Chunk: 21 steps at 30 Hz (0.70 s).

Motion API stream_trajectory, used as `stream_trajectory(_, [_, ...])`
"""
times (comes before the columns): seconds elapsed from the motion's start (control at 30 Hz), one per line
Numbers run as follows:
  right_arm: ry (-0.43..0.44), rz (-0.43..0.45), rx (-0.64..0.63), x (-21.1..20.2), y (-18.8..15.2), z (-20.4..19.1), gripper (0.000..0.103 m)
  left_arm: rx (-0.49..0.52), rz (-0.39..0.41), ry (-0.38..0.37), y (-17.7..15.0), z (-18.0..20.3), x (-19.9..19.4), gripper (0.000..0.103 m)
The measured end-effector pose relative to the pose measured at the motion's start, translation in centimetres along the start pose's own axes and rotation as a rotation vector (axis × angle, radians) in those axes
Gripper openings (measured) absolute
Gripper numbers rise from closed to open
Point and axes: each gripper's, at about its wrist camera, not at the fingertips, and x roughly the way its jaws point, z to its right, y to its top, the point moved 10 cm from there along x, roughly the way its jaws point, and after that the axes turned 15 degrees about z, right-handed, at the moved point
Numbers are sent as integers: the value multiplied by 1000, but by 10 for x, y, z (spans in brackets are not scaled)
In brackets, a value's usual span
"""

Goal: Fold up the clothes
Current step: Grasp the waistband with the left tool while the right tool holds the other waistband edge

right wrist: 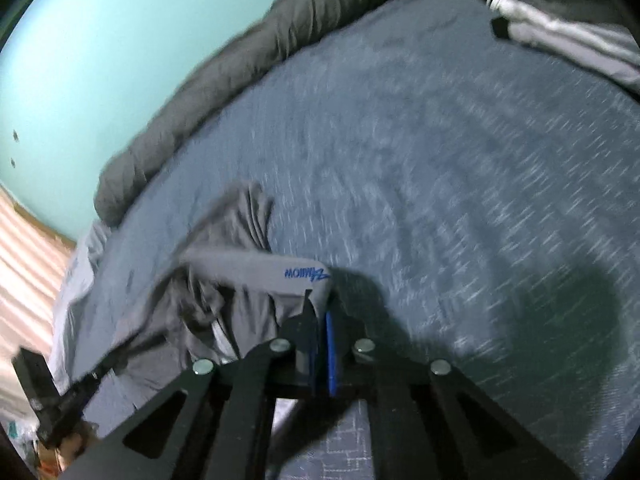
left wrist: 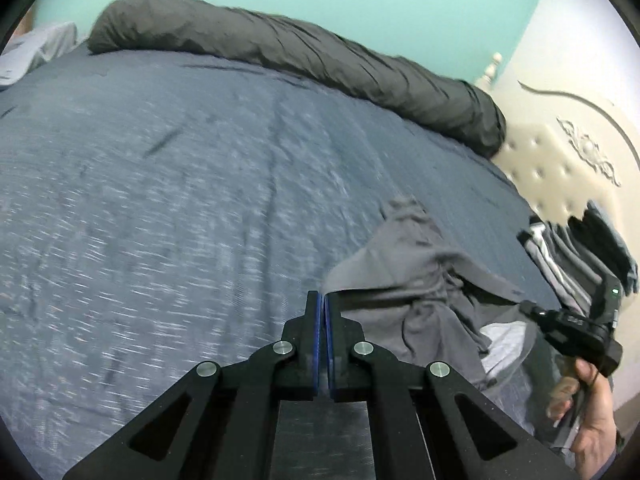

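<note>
A grey garment (left wrist: pixel 412 280) hangs bunched over the blue bedspread (left wrist: pixel 160 200), with its waistband stretched between my two grippers. My left gripper (left wrist: pixel 322 300) is shut, and the band's edge runs off from its tip. In the right wrist view my right gripper (right wrist: pixel 320 304) is shut on the garment (right wrist: pixel 224 292) at the waistband corner, just below a blue printed logo (right wrist: pixel 306 273). From the left wrist view the right gripper (left wrist: pixel 524 306) shows at the far right, carried by a hand (left wrist: pixel 592 420). The cloth droops in folds between the grippers.
A rolled dark grey duvet (left wrist: pixel 300 52) lies along the bed's far edge by a teal wall. A pile of dark and striped clothes (left wrist: pixel 572 248) sits near the cream tufted headboard (left wrist: pixel 560 152), and shows again as the pile (right wrist: pixel 560 20) in the right wrist view.
</note>
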Motion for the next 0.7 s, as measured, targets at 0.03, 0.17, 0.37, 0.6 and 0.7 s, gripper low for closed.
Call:
stream_trajectory(0.03, [7, 14, -10, -1, 5, -5, 3, 0, 4, 4, 2, -2, -1, 2])
stream_trajectory(0.17, [21, 10, -34, 4, 4, -14, 3, -3, 16, 20, 6, -12, -4, 2])
stream_trajectory(0.37, [49, 18, -22, 10, 9, -24, 3, 35, 54, 11, 24, -18, -23, 2])
stream_trajectory(0.6, [140, 35, -51, -24, 10, -65, 2, 32, 124, -18, 49, -17, -82, 2])
stream_trajectory(0.7, [156, 40, -59, -46, 10, -82, 2, 40, 134, -27, 57, -11, -105, 2])
